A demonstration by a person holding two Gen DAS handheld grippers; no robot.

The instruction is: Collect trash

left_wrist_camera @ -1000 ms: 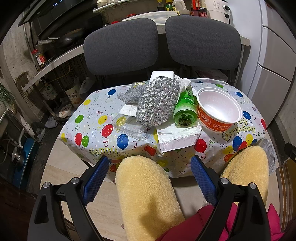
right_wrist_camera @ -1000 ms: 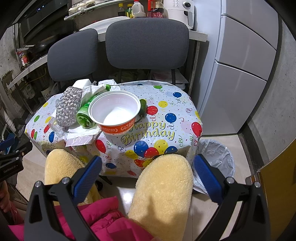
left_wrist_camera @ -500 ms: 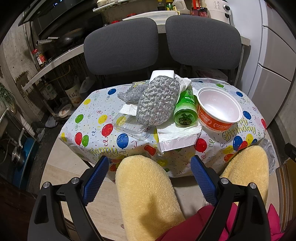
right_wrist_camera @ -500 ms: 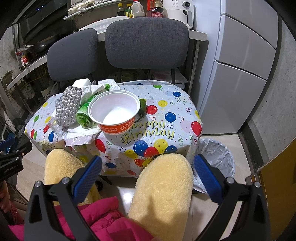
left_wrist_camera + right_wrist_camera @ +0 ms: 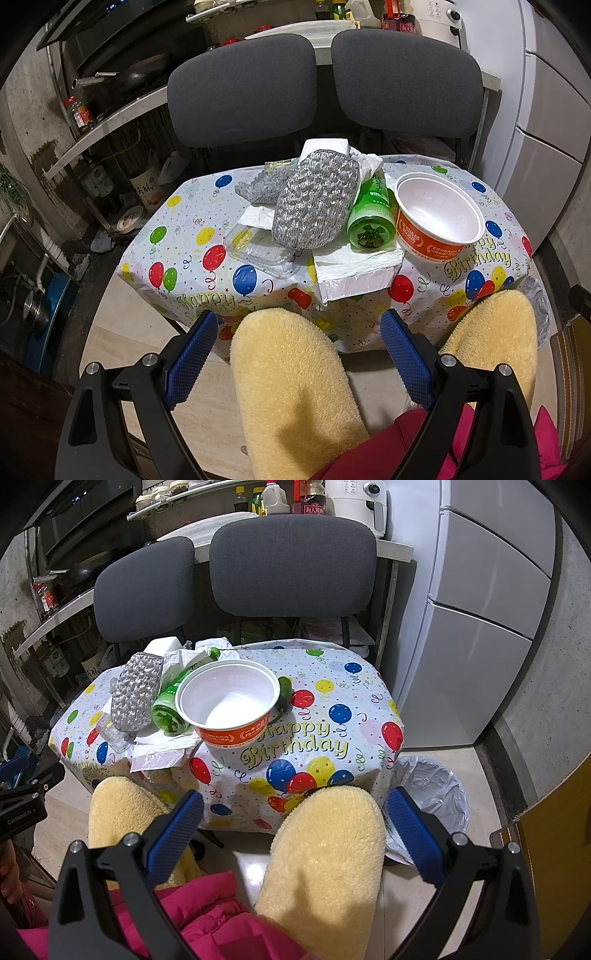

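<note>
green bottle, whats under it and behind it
The green bottle lies on its side on white packaging, with crumpled white plastic behind its neck. The silver bubble mailer covers its left flank, the orange bowl hides its right, so anything beneath there is unseen.

I see a white tablecloth (image 5: 192, 236) printed with red, blue, green and yellow balloons, an orange bowl (image 5: 229, 705) white inside, a green bottle (image 5: 371, 218), a silvery-grey, possibly knitted, pouch (image 5: 314, 206), and yellow fleece knees (image 5: 291, 373).
</note>
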